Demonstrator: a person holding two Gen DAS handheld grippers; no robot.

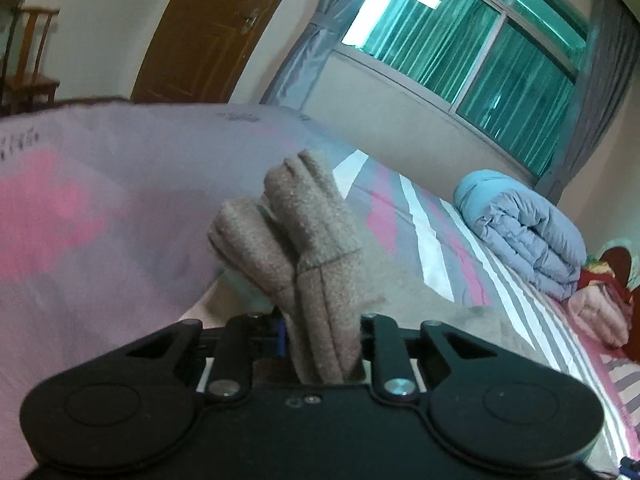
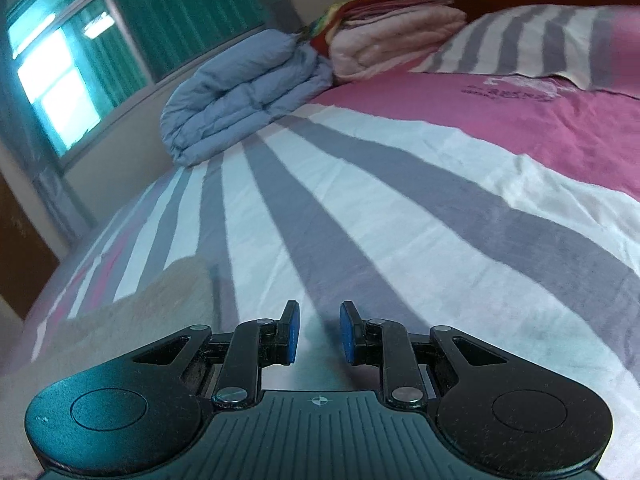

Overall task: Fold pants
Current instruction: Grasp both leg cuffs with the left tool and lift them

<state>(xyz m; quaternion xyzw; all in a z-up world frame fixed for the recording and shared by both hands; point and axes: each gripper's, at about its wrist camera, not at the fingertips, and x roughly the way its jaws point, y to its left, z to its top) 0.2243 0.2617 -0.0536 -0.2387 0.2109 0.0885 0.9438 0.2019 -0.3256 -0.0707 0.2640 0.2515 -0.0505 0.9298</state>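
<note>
The pants (image 1: 312,240) are tan fleece. In the left wrist view a thick folded bunch of them rises from between the jaws of my left gripper (image 1: 324,344), which is shut on it; the cloth hides the fingertips. The rest of the pants lie spread on the bed behind the bunch. In the right wrist view an edge of the pants (image 2: 152,304) lies at the lower left on the striped sheet (image 2: 360,200). My right gripper (image 2: 319,328) hovers low over the sheet just right of that edge, open, with nothing between its blue pads (image 2: 347,334).
A folded blue quilt (image 2: 240,92) and a folded pink blanket (image 2: 392,36) lie at the bed's far side by the window wall. A striped pillow (image 2: 540,44) is at the head. A wooden door (image 1: 212,28) and a chair (image 1: 32,60) stand beyond the bed.
</note>
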